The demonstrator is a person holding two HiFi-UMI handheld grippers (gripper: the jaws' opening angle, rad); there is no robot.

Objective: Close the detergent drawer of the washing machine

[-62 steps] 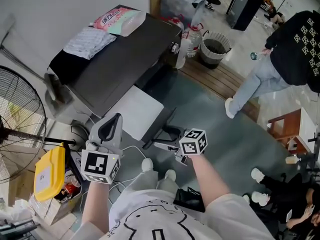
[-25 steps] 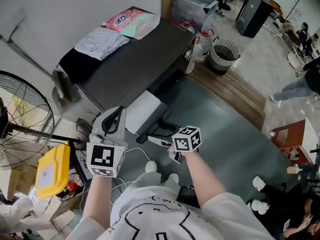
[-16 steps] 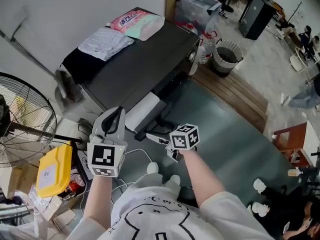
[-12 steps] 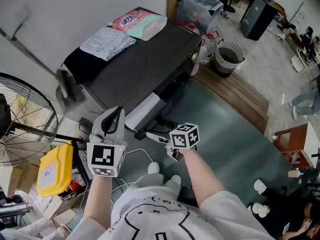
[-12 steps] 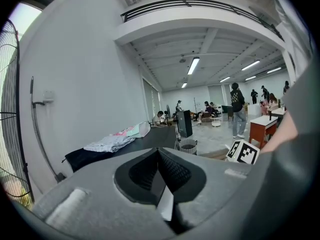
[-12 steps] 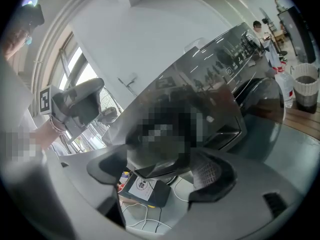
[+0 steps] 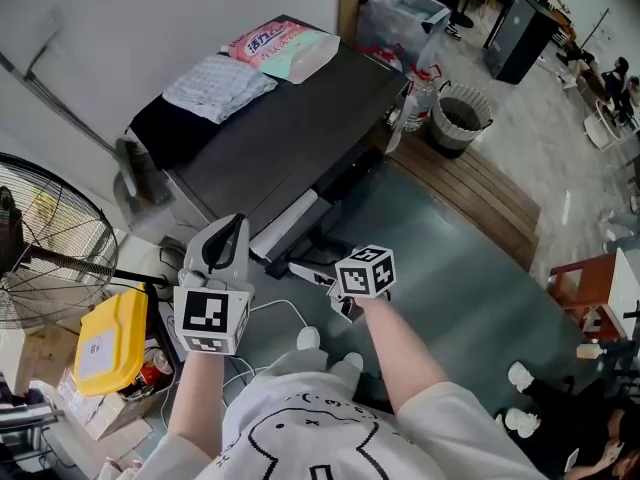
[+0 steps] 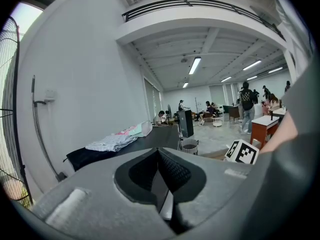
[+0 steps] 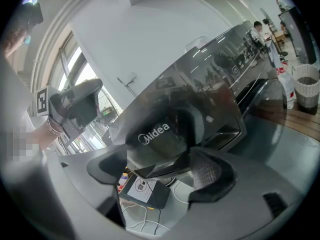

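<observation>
The dark washing machine (image 7: 285, 118) stands ahead of me. Its detergent drawer (image 7: 287, 224) sticks out towards me, and only a narrow white strip of its inside shows. My right gripper (image 7: 318, 274) is at the drawer's front end. In the right gripper view the dark "Midea" drawer front (image 9: 160, 129) fills the space between the jaws, and my right gripper (image 9: 160, 173) is shut on its lower edge. My left gripper (image 7: 230, 232) hangs left of the drawer, apart from it. In its own view my left gripper (image 8: 161, 185) is shut on nothing.
A folded cloth (image 7: 220, 74) and a pink-green pack (image 7: 291, 46) lie on the machine's top. A standing fan (image 7: 40, 238) and a yellow container (image 7: 100, 343) are at the left. A waste basket (image 7: 460, 118) and a wooden platform (image 7: 470, 183) lie to the right. People walk far off.
The drawer has slid into the machine with my right gripper on it: the wide white inside has shrunk to a thin strip. The left gripper has hardly moved.
</observation>
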